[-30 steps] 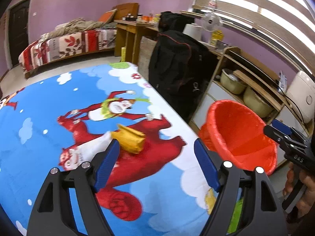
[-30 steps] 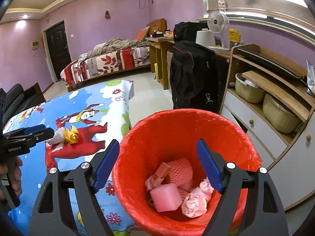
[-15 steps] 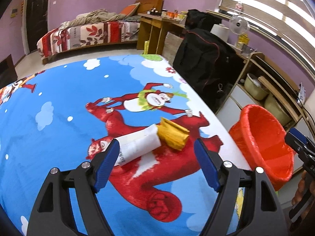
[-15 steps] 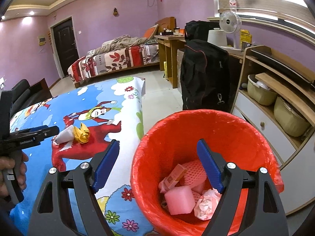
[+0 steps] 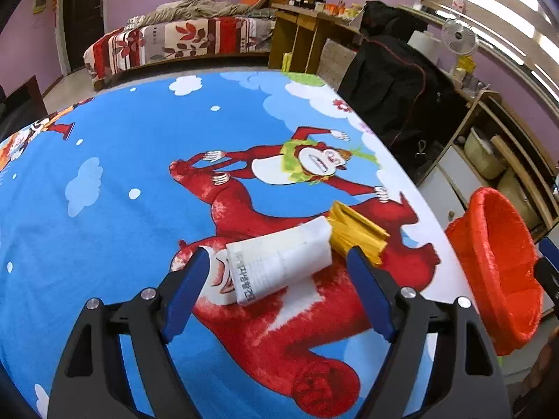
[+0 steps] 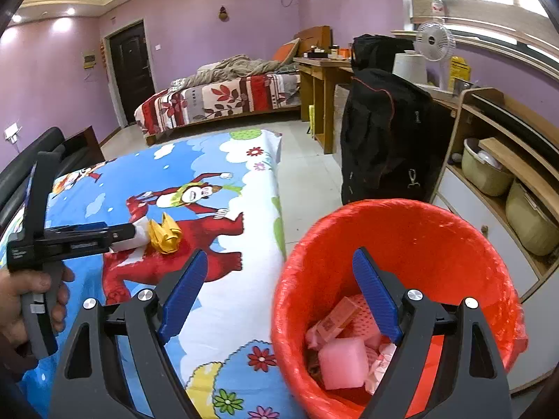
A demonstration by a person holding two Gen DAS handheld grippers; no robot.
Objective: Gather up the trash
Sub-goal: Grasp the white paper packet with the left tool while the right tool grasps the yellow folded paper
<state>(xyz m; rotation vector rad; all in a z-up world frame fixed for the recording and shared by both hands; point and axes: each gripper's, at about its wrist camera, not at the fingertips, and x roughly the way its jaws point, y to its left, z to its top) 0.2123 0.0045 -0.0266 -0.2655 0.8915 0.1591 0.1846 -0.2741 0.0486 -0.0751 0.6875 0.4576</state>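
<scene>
A paper roll (image 5: 279,262) and a crumpled wrapper (image 5: 354,232) touching its right end are laid on the tablecloth (image 5: 122,174), between the spread fingers of the left gripper (image 5: 277,277), with the lined bin (image 6: 401,262), scraps inside, placed off the table's right edge.

Left wrist view: low, close over table (image 5: 104,160), facing along it toward bed (image 5: 181,38), paper (image 5: 279,262) just ahead. Right wrist view: beside table edge, above bin (image 6: 401,230), looking down into it, same direction. Shared: paper, yellow wrapper (image 6: 164,234), bin, bed, black bag (image 6: 380,132).
</scene>
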